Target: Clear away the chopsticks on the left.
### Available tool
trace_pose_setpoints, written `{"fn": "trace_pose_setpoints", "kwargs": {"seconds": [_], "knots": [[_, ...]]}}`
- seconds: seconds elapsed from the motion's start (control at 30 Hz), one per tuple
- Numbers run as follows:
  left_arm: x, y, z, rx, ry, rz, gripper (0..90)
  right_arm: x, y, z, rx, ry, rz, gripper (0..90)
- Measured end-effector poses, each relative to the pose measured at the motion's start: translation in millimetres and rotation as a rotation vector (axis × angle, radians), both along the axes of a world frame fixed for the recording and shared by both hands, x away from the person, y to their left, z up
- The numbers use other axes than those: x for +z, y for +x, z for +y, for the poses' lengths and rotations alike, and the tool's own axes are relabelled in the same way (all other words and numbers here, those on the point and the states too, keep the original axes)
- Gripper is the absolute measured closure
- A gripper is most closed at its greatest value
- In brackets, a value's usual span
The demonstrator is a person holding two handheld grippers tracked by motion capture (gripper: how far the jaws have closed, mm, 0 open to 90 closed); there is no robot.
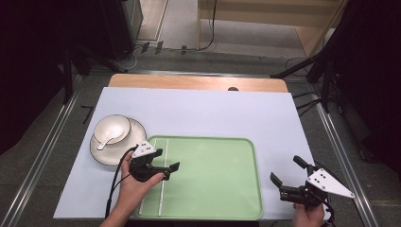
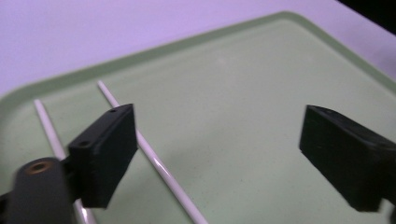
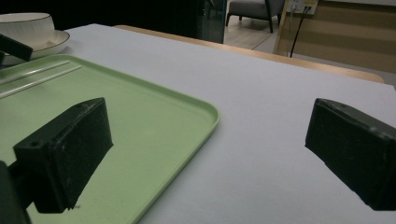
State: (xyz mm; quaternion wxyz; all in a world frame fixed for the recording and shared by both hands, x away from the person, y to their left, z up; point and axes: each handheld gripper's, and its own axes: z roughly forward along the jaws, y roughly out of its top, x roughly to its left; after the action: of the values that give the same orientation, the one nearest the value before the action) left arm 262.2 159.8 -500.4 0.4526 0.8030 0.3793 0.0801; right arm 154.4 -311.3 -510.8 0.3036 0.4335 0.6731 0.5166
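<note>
High view: left gripper [image 1: 164,160], jaws spread, hovers over the chopsticks [image 1: 164,175] at the tray's [image 1: 227,189] left end, apparently lining up a pick; right gripper [image 1: 287,173] waits unclenched beside the tray.

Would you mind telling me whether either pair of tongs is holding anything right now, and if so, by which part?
Nothing is held. The left tongs hang open over the chopsticks on the tray; the right tongs are open over the table beside it.
</note>
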Motion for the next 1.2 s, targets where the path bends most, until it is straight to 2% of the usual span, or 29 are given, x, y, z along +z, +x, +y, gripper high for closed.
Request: {"fn": "trace_pose_setpoints", "kwargs": {"seconds": [0.1, 0.43, 0.67, 1.1, 1.2], "knots": [[3.3, -5.4, 10.6, -0.023, -0.033, -0.025, 0.5, 0.0, -0.1, 0.2, 0.000, 0.001, 0.000, 0.5], [0.8, -18.4, 42.5, 0.011, -0.044, -0.031, 0.2, -0.3, 0.5, -0.2, -0.003, 0.000, 0.001, 0.5], [3.8, -24.6, 56.7, 0.036, -0.012, -0.051, 0.2, -0.4, 0.5, -0.5, -0.003, 0.000, 0.002, 0.5], [3.4, -30.6, 87.9, 0.078, -0.030, -0.041, 0.2, -1.4, 1.5, -1.4, -0.004, 0.000, 0.005, 0.5], [3.0, -33.2, 94.7, 0.089, -0.009, -0.049, 0.2, -1.4, 1.4, -1.6, -0.003, -0.002, 0.003, 0.5]]}}
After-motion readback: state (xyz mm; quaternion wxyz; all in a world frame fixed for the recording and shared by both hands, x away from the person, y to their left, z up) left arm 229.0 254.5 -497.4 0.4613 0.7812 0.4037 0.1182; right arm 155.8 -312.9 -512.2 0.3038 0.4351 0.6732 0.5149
